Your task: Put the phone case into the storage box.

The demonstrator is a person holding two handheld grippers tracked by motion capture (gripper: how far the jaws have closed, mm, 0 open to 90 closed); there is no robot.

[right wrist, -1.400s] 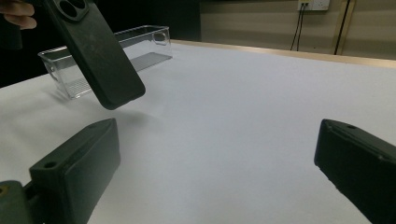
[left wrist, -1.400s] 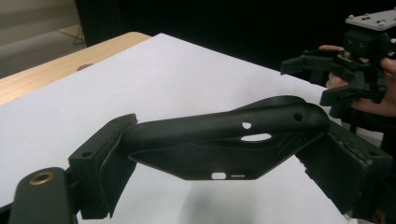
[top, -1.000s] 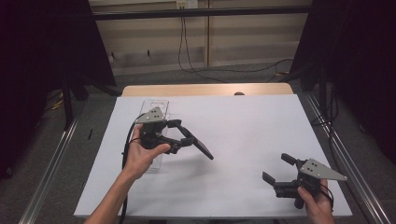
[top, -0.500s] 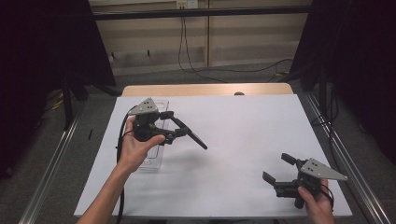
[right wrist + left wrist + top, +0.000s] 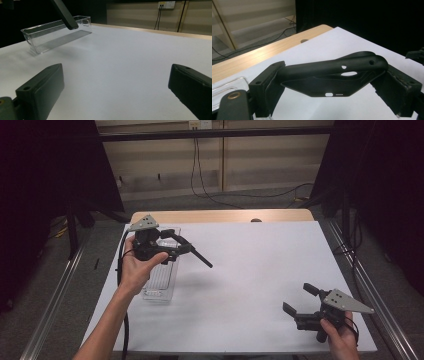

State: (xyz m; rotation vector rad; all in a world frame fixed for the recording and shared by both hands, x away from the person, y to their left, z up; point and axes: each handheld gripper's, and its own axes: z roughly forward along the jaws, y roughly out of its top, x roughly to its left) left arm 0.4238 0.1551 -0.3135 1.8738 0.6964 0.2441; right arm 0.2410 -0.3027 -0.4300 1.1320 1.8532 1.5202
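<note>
High view: left gripper (image 5: 187,249) clamped on a black phone case (image 5: 196,256), held in the air above the clear tray (image 5: 161,279) at the table's left. Right gripper (image 5: 299,302) near right, jaws apart, empty.

Left gripper view: case (image 5: 329,75) bows between the jaws (soft, light, thin shell). Likely squirms; grip the rim edges, squeeze lightly.

Right gripper view: tray (image 5: 47,40) far left, case tip (image 5: 66,17) over it.

White table cover (image 5: 260,270), wooden table edge (image 5: 220,216), wall cables (image 5: 200,175)
</note>
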